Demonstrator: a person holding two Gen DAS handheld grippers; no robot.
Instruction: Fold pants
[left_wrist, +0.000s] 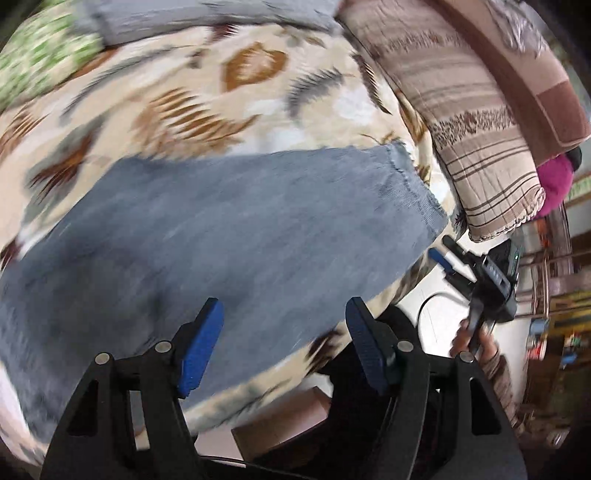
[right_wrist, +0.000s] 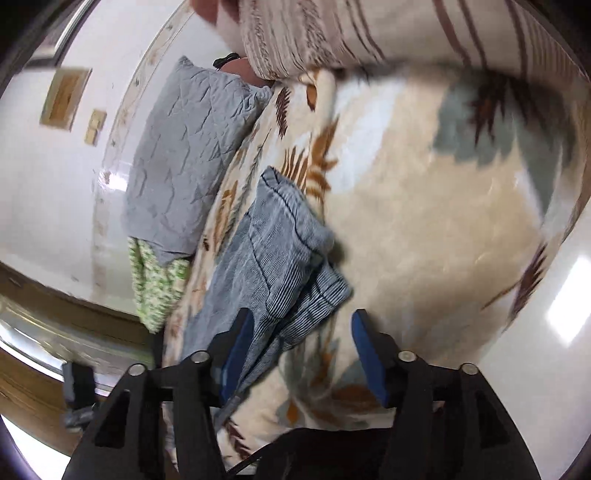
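Grey-blue pants (left_wrist: 240, 240) lie flat across a cream leaf-patterned bedspread (left_wrist: 184, 92), with a frayed hem at the right end. My left gripper (left_wrist: 282, 314) hangs open above the pants near the bed's edge and holds nothing. In the right wrist view the pants (right_wrist: 280, 258) are bunched in folds. My right gripper (right_wrist: 301, 321) is open, and a fold of the cloth lies loose by its left finger (right_wrist: 238, 350). The left wrist view shows the right gripper (left_wrist: 448, 254) off the hem end of the pants, carried by a hand (left_wrist: 472, 332).
A grey quilted pillow (right_wrist: 184, 155) and a green patterned cloth (right_wrist: 155, 284) lie along the bed's far side. A folded striped beige-brown blanket (left_wrist: 480, 147) sits beyond the pants' hem. A cardboard box (left_wrist: 288, 417) stands on the white floor (right_wrist: 554, 350) below the bed's edge.
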